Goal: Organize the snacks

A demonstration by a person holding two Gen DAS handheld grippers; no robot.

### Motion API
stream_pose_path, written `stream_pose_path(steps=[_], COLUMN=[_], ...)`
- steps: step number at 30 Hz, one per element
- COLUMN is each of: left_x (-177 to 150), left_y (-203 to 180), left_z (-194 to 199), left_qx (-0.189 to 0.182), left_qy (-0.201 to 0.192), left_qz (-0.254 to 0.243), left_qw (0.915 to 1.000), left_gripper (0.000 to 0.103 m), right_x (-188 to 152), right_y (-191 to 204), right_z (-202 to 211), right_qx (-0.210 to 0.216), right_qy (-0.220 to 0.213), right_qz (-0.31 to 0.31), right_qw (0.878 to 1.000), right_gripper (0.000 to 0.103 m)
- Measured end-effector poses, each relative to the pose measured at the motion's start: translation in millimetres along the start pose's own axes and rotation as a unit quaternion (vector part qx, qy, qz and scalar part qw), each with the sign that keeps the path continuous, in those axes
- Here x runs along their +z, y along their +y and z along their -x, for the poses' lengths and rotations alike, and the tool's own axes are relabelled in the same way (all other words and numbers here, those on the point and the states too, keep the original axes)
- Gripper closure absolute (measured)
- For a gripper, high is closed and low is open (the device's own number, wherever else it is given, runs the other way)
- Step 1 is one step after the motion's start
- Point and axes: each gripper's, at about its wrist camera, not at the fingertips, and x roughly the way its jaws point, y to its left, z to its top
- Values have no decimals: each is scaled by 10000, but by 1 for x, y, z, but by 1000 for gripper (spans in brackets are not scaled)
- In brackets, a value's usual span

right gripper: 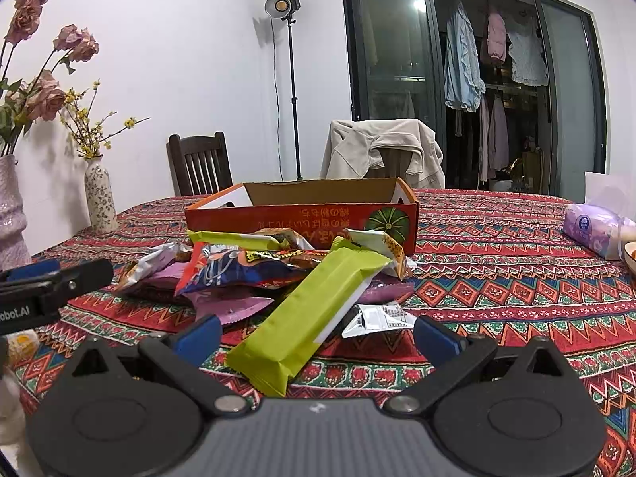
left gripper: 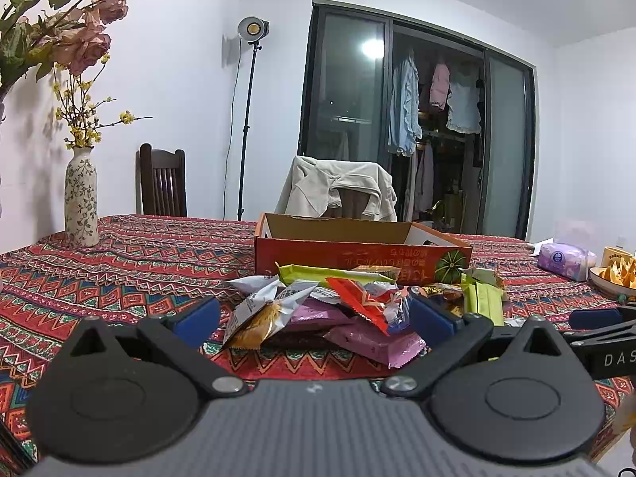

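Note:
A pile of wrapped snacks point(left gripper: 338, 310) lies on the patterned tablecloth in front of an open orange cardboard box point(left gripper: 357, 254). My left gripper point(left gripper: 314, 318) is open, its blue pads on either side of the pile's near edge, where a white cake packet point(left gripper: 262, 314) and purple packets point(left gripper: 369, 338) lie. In the right wrist view the same pile point(right gripper: 254, 270) and box point(right gripper: 302, 214) appear. My right gripper point(right gripper: 316, 334) is open around the near end of a long green bar packet point(right gripper: 310, 314). Neither gripper holds anything.
A floral vase point(left gripper: 81, 198) stands at the table's left, with a larger vase of dried roses point(right gripper: 12, 214) nearer. A purple tissue pack point(left gripper: 566, 260) and a bowl of orange pieces point(left gripper: 616, 274) sit at the right. Chairs stand behind the table point(right gripper: 497, 270).

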Motion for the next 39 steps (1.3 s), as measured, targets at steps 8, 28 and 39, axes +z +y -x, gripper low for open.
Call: stream_pose_path(steps=[8,28,39], left_x=[0,0,-3], left_y=[-1,11,22], left_z=[0,-12,-20], left_qx=[2,210,316], left_qy=[-7,149,283], left_qz=[-13,103,246], left_qw=[10000,9996,9988], left_gripper=[0,0,0], right_x=[1,22,18], right_y=[0,19,9], right_z=[0,-61,-65], right_qx=[-22,-297,-372], right_qy=[-3,461,593], right_qz=[-7,209,187], right_qw=[10000,9983,9974], right_gripper=[0,32,58])
